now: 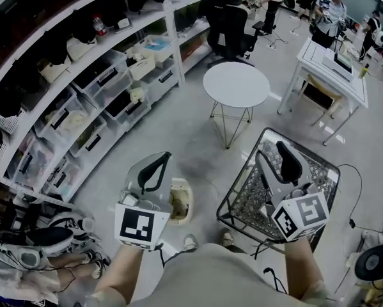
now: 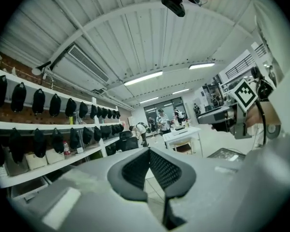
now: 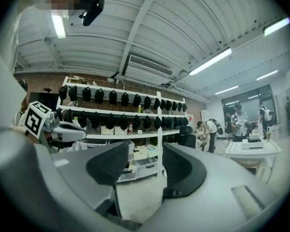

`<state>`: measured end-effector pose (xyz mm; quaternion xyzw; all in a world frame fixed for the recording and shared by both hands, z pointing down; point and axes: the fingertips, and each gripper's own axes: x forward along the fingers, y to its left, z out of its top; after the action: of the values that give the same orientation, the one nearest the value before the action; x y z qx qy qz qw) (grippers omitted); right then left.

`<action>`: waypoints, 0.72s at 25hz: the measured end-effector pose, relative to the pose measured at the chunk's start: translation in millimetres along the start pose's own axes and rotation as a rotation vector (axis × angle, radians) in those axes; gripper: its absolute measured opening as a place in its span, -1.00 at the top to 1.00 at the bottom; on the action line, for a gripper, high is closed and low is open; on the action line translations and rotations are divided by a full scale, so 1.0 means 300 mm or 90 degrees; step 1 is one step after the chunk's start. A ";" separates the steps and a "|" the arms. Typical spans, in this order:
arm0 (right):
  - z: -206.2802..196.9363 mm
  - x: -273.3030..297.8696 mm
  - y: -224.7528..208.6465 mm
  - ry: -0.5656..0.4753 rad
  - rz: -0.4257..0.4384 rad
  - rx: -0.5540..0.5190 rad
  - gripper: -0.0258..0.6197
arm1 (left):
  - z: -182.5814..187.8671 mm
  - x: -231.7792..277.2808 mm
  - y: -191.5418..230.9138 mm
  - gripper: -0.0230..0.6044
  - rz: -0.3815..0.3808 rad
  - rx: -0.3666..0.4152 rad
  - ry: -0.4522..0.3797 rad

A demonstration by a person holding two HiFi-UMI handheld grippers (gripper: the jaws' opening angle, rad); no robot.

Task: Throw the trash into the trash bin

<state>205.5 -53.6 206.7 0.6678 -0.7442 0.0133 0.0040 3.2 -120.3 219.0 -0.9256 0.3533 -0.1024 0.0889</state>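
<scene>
A small white trash bin (image 1: pixel 188 211) stands on the floor just in front of the person's feet, with some crumpled stuff inside it. My left gripper (image 1: pixel 161 159) hangs above the bin's left side. Its black pads meet at the tips, shut with nothing between them (image 2: pixel 148 152). My right gripper (image 1: pixel 272 152) hovers over a black wire basket (image 1: pixel 241 198) to the bin's right. Its jaws stand apart and empty (image 3: pixel 145 153). Both grippers point about level into the room. No loose trash shows in either gripper.
Long white shelves (image 1: pixel 82 101) with bins and dark caps run along the left. A round white table (image 1: pixel 236 85) stands ahead, and a white desk (image 1: pixel 332 69) is at the far right. Several people work at the room's far end. Shoes and cables lie at the lower left.
</scene>
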 end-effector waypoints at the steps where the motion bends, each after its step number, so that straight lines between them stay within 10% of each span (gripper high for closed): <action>1: -0.016 -0.008 -0.032 0.007 -0.016 -0.001 0.21 | 0.004 0.028 -0.026 0.92 -0.014 0.007 -0.002; 18: -0.629 -0.246 -0.458 0.193 -0.307 0.113 0.09 | -0.167 0.431 -0.525 0.92 -0.283 0.067 0.046</action>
<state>347.8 9.5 395.7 0.8134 -0.5511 0.1764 0.0595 184.9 -96.2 320.9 -0.9705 0.1381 -0.1708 0.0992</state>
